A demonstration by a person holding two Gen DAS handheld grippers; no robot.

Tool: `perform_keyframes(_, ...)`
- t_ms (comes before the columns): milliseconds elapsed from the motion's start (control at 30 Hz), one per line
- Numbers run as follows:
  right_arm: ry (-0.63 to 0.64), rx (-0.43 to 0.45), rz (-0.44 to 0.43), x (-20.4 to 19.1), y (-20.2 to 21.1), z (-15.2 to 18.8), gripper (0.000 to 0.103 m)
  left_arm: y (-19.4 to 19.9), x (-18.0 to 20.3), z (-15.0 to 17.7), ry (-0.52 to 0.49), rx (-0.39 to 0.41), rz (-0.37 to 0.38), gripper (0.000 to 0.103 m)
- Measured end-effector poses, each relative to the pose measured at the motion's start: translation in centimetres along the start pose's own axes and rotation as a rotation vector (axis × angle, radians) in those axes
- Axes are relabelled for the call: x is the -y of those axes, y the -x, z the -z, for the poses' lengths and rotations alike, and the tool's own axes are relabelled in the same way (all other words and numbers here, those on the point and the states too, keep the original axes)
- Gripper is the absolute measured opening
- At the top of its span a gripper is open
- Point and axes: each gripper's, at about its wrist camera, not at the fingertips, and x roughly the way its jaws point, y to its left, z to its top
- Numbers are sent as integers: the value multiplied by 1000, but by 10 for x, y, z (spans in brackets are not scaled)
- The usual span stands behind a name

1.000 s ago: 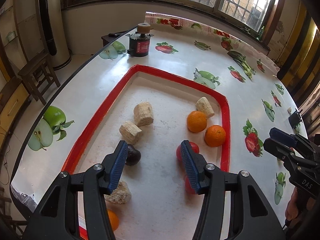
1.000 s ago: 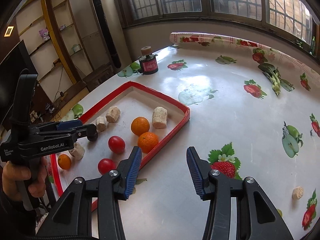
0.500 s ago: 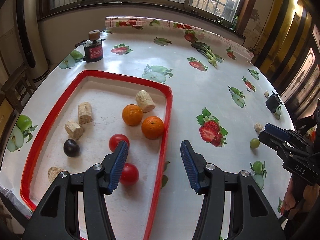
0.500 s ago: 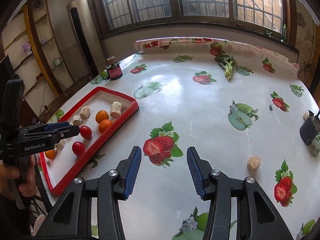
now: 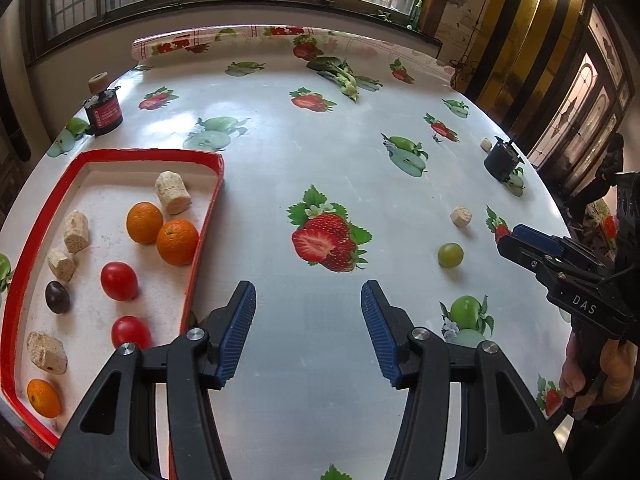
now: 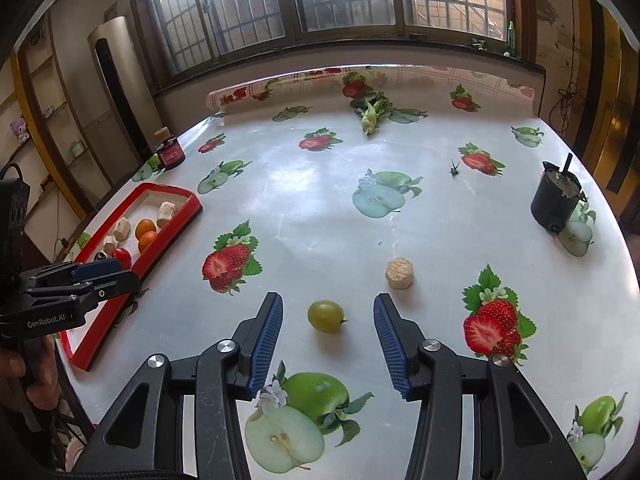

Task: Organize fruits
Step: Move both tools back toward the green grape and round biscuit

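Table (image 6: 320, 208) with fruit-print cloth; red tray (image 5: 120, 157) at its 9 o'clock edge holds oranges, tomatoes, a plum and beige chunks. Left gripper (image 5: 308, 328) released, empty, just beside the tray. Right gripper (image 6: 328, 340) released, green grape (image 6: 326, 316) between its blue pads (image 6: 266, 344), untouched; beige chunk (image 6: 399, 273) at grape's 1 o'clock.
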Motion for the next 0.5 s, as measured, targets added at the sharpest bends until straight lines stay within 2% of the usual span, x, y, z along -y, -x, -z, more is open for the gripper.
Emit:
perform_keyframes(267, -46, -8, 31, 33, -3, 5, 49, -19, 46, 0, -68, -30, 62, 53)
perform_keyframes(500, -54, -44, 18, 49, -29, 2, 49, -49, 84, -5, -122, -73, 113, 53)
